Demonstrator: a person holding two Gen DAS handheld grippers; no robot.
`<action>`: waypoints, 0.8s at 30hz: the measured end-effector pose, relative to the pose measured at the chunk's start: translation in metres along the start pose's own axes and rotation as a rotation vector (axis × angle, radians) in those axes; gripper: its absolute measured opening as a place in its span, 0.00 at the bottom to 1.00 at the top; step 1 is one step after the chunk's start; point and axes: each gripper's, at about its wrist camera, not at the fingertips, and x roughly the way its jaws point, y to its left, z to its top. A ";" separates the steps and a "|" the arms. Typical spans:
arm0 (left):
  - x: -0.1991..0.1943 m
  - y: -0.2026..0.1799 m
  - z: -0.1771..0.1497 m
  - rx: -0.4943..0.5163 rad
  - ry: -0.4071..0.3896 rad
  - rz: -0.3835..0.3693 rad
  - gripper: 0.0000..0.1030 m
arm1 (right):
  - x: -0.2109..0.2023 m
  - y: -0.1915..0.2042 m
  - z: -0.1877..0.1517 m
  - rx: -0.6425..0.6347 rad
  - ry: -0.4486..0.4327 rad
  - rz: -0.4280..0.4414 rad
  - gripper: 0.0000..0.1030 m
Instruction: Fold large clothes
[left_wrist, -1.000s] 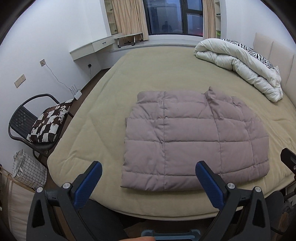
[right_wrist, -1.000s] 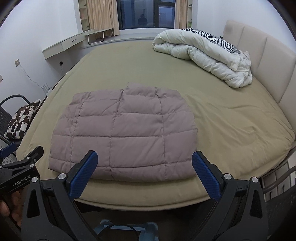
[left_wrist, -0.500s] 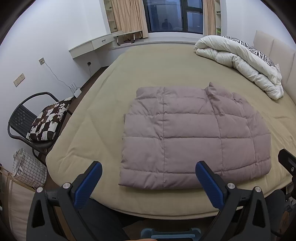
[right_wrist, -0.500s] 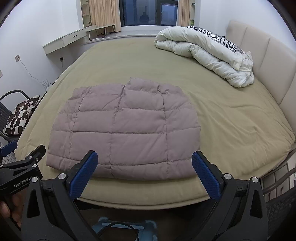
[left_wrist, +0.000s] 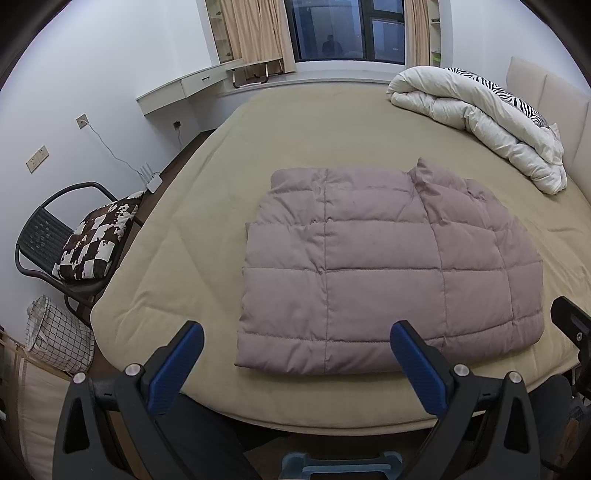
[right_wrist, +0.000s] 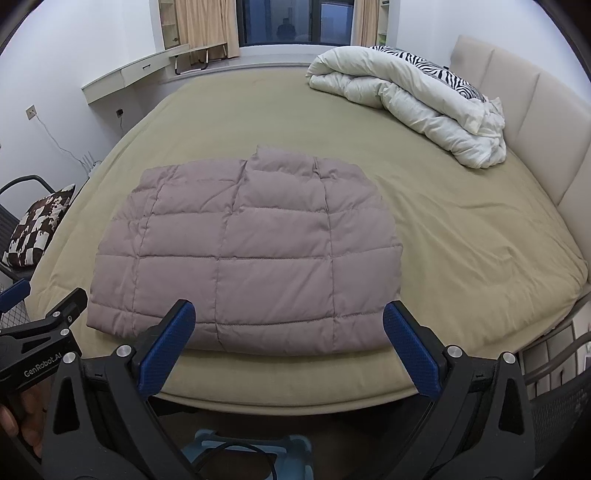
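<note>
Puffer jacket (left_wrist: 388, 269), mauve/dusty pink, quilted, lies folded into a rough rectangle on the bed (left_wrist: 192, 229), near the foot edge closest to the cams, flat, collar end pointing away twd the window (left_wrist: 332, 29). Nothing touching it.

Left tool (left_wrist: 295, 347): blue-padded fingers wide apart, empty, hovering just off the bed's near edge, lined up w/ jacket's left half. Right tool (right_wrist: 284, 325): fingers also wide apart, empty, held over the near edge in front of the jacket hem; not touching fabric. In right wrist view the left tool's black body shows at far left, w/ a hand (right_wrist: 22, 417) gripping it. In left wrist view a bit of the right tool pokes in at the right edge.

Bed sheet is tan/olive, some creases. White duvet (left_wrist: 480, 118) bunched at the far right corner by the padded headboard (right_wrist: 524, 118), zebra-print pillow (right_wrist: 424, 68) on it, well apart from jacket. Left of bed: black chair (left_wrist: 44, 236) w/ brown-white patch cushion (left_wrist: 96, 240), grid-pattern basket (left_wrist: 59, 339) below it, white router (left_wrist: 149, 179) on floor by the wall, floating desk (left_wrist: 177, 88) by beige curtains (left_wrist: 255, 33).
</note>
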 end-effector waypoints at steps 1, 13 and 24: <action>0.000 0.000 0.000 0.000 0.000 -0.001 1.00 | 0.000 0.000 0.000 0.000 0.000 0.000 1.00; 0.003 -0.005 -0.006 0.000 0.014 -0.015 1.00 | 0.005 0.000 -0.002 0.007 0.006 -0.001 1.00; 0.003 -0.006 -0.006 -0.001 0.015 -0.014 1.00 | 0.005 0.002 -0.003 0.009 0.008 -0.004 1.00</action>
